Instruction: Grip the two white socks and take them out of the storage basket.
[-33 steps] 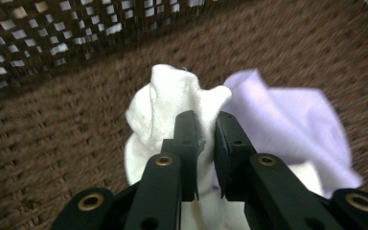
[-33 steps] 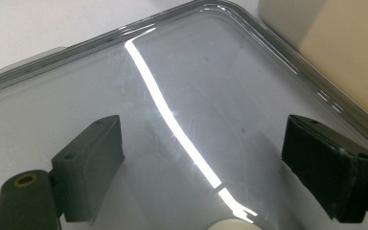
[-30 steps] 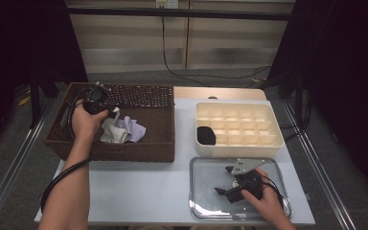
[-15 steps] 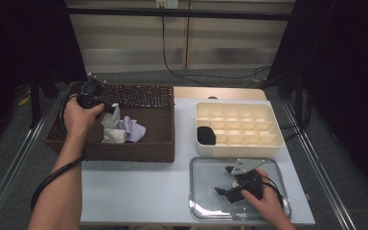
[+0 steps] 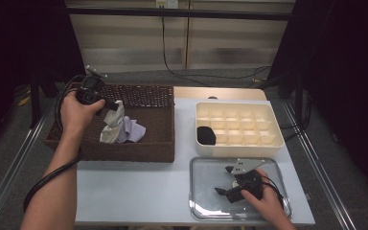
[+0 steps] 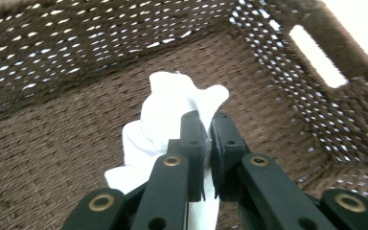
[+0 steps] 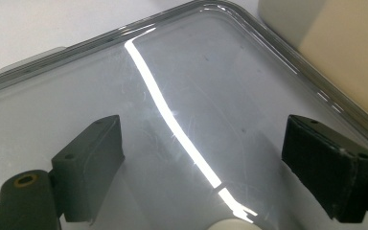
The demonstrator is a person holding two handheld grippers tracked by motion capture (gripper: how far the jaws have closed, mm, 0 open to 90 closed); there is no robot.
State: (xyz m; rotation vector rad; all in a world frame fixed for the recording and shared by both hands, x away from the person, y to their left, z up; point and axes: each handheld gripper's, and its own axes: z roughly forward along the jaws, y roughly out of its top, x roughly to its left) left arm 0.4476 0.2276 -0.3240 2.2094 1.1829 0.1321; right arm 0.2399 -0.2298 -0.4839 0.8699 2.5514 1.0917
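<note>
White sock coming out of the basket

The left hand-held gripper [image 5: 106, 103], clamped on a white sock [image 5: 112, 125], has lifted it above the basket [image 5: 124, 153]; the right hand-held gripper [image 5: 225, 181] rests open on the clear tray [image 5: 201, 211].

No readable text, label, brand, number or sign appears on anything here.

White soft cloth [image 5: 113, 122], crumpled, hanging upright and drawn into a vertical fold, its upper end pinched between closed black jaws; its lower part reaches the floor of the dark brown woven wicker basket [image 5: 139, 149], beside a pale lilac cloth [image 5: 133, 130] lying flat there. Left gripper view: white cloth [image 6: 170, 108] bunched.
</note>
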